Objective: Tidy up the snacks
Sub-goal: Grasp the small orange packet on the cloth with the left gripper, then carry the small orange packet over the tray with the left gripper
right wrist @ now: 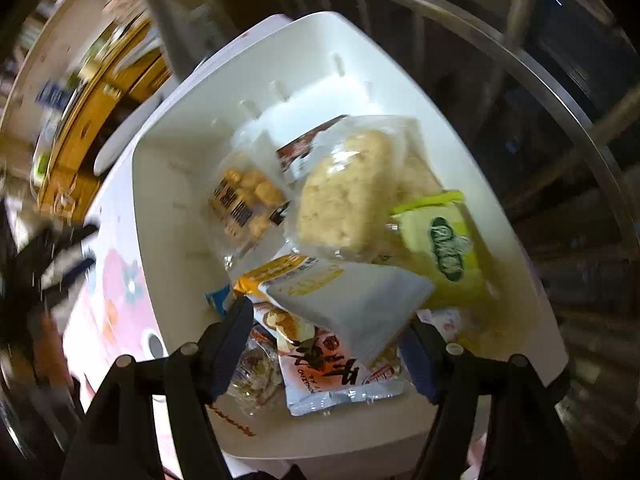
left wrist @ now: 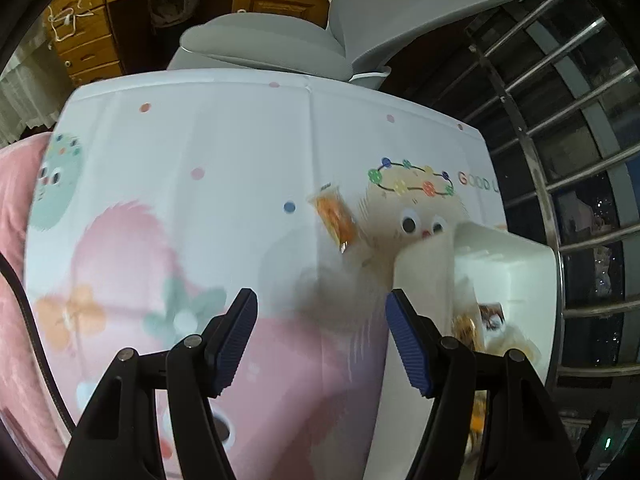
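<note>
In the right wrist view a white bin [right wrist: 172,216] holds several snack packets: a clear pack of pale rice cakes [right wrist: 348,196], a green packet [right wrist: 444,248], a pack of yellow nuggets [right wrist: 248,196] and a red-and-white packet [right wrist: 320,364]. My right gripper [right wrist: 328,316] hangs open just above the pile. A white packet with yellow print [right wrist: 352,300] lies loose between its fingers. In the left wrist view my left gripper [left wrist: 320,300] is open and empty above the patterned tablecloth [left wrist: 200,200]. A blurred orange snack packet [left wrist: 334,216] lies beyond it, left of the bin [left wrist: 504,264].
A grey chair [left wrist: 280,44] stands behind the table's far edge, with wooden desk drawers [left wrist: 88,40] further back. Metal window bars [left wrist: 560,120] run close along the right, behind the bin. A pink blanket [left wrist: 16,280] lies off the table's left edge.
</note>
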